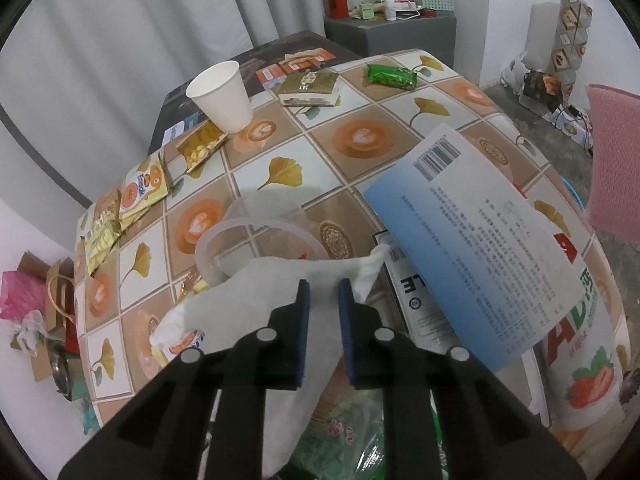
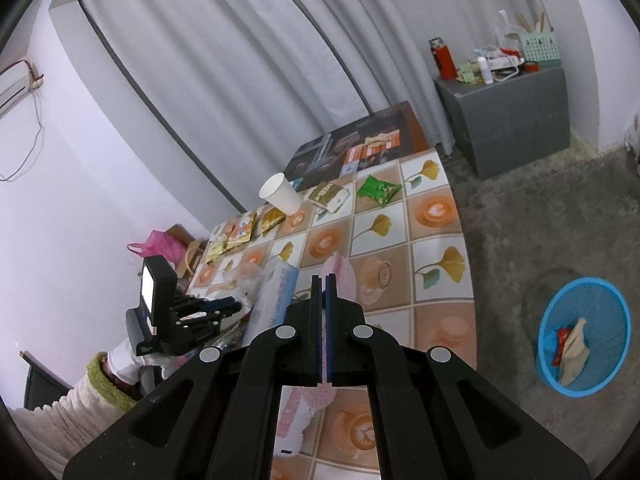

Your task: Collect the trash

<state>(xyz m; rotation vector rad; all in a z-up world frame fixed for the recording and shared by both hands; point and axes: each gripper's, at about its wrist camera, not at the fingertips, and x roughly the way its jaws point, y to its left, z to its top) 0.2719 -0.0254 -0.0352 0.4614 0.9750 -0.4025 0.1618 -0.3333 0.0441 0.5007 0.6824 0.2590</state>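
left gripper (image 1: 323, 294) fingers astride white tissue (image 1: 280, 292)

I see the left gripper (image 1: 324, 290) pitched steeply down, jaws narrowly parted. My right gripper (image 2: 324, 280) is fully closed, pointing toward 12 o'clock.

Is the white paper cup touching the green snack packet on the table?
Apart. The left wrist view shows the paper cup at the table's far left and the green packet far to its right, with another packet and bare tablecloth between them.
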